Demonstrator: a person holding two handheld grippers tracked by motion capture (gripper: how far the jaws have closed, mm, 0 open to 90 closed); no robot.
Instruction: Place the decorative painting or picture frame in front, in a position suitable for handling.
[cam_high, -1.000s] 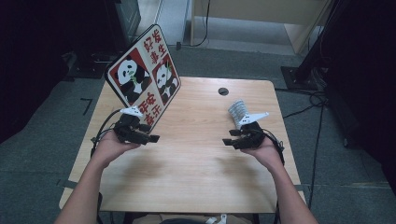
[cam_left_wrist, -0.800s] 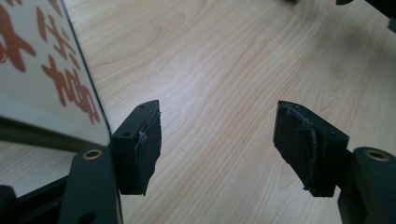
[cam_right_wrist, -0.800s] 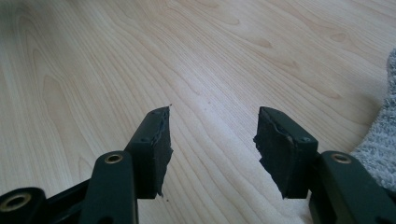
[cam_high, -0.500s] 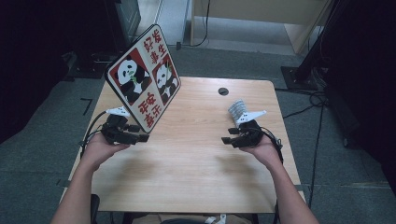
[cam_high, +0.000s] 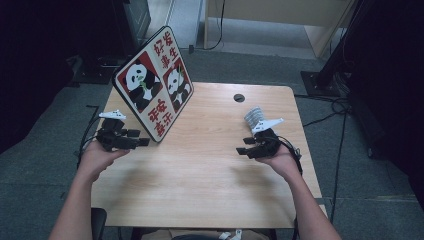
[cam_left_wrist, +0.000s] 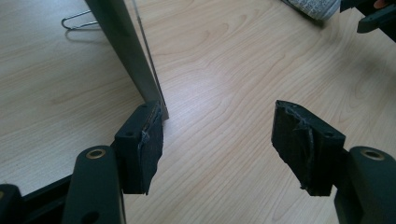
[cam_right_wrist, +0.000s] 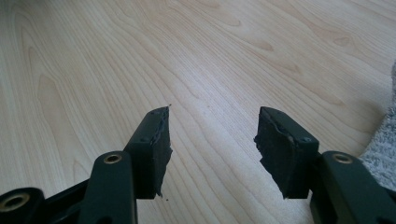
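High view: a person sits at a wooden table (cam_high: 200, 170) with a gripper in each hand. The left gripper (cam_high: 143, 142) is near the left edge of the table. Its tips point at the bottom corner of a panda board (cam_high: 152, 82). The board stands tilted on the far left part of the table, leaning back on a wire stand. It shows two pandas and red writing.

The right gripper (cam_high: 241, 150) is well apart from it, on the right side of the table, pointing left. Just behind that gripper lies a small rolled paper (cam_high: 253, 115) with print on it.

Left gripper view: the two black fingers (cam_left_wrist: 140, 147) are spread wide with nothing between them. The thin edge of the board (cam_left_wrist: 126, 51) comes down to the table right at the tip of the left-hand finger. I cannot tell if they touch. The wire stand (cam_left_wrist: 77, 21) shows behind the board.

Right gripper view: these black fingers (cam_right_wrist: 152, 151) are spread too. Bare wood lies between them, and they hold nothing. A bit of grey floor (cam_right_wrist: 383, 140) shows at the right edge.
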